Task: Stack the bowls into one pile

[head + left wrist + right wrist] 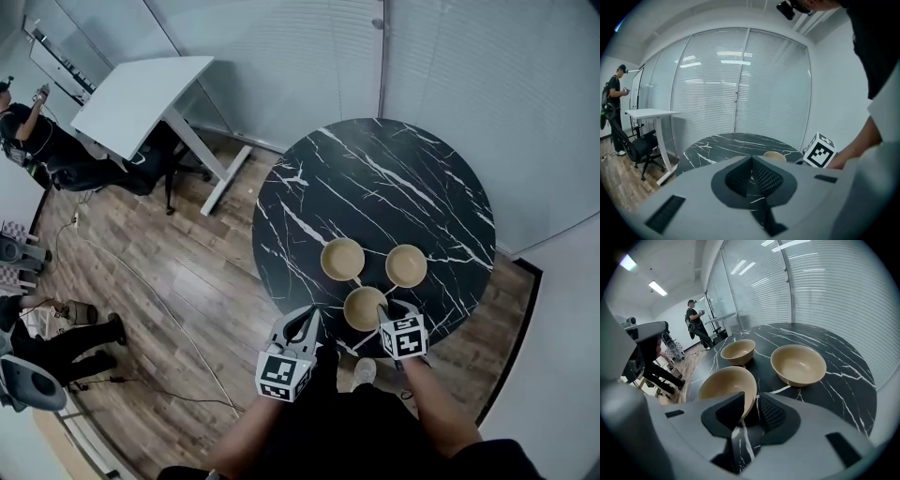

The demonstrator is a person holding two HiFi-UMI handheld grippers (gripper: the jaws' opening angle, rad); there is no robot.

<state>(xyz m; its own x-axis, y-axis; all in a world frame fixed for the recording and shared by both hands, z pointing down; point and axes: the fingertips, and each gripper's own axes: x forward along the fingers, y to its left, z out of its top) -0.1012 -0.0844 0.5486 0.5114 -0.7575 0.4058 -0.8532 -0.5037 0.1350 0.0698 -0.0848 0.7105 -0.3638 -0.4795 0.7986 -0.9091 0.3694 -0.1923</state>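
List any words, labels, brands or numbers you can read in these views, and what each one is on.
No readable text in any view.
The left cube and the right cube carry only black-and-white square patterns, no letters or digits.
The bowls and the marble table show no print.

3 bowls (342, 258) lie apart on the table (375, 178)
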